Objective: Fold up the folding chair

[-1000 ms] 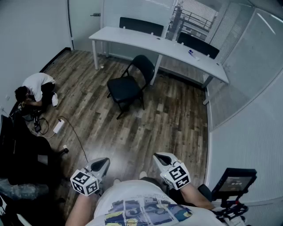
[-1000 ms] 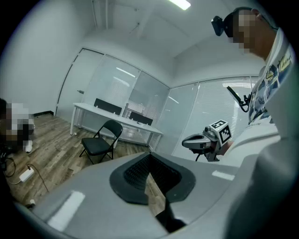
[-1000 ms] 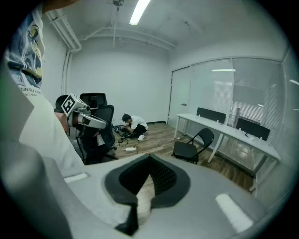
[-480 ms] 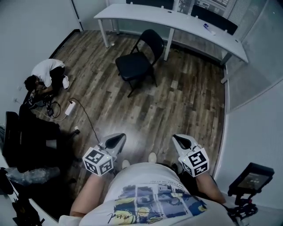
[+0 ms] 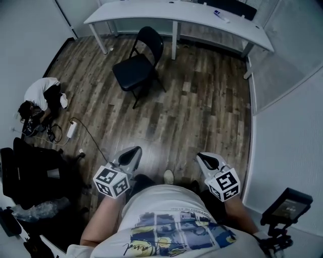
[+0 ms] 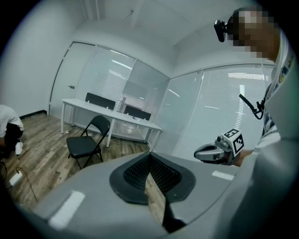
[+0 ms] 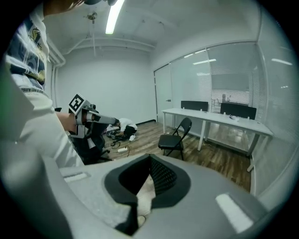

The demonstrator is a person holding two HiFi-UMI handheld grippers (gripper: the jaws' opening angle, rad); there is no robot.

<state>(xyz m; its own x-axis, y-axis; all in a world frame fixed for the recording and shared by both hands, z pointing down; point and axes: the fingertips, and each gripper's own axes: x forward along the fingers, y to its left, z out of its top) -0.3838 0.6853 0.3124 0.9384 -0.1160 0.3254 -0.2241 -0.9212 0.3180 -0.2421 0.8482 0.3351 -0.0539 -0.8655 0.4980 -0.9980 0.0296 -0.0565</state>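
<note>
The black folding chair stands unfolded on the wood floor, just in front of the long white table. It also shows in the left gripper view as the chair and in the right gripper view as the chair. My left gripper and right gripper are held close to my body, far from the chair. Both are shut with nothing between their jaws. From the left gripper view the right gripper is seen at the right.
A person crouches at the left wall among cables and a power strip. A dark office chair stands at the lower left. A glass partition closes the right side. A stand with a screen is at the lower right.
I have walked toward the chair and the view has swung; the chair now sits higher and further left in the head view. Both grippers stayed shut and empty.
</note>
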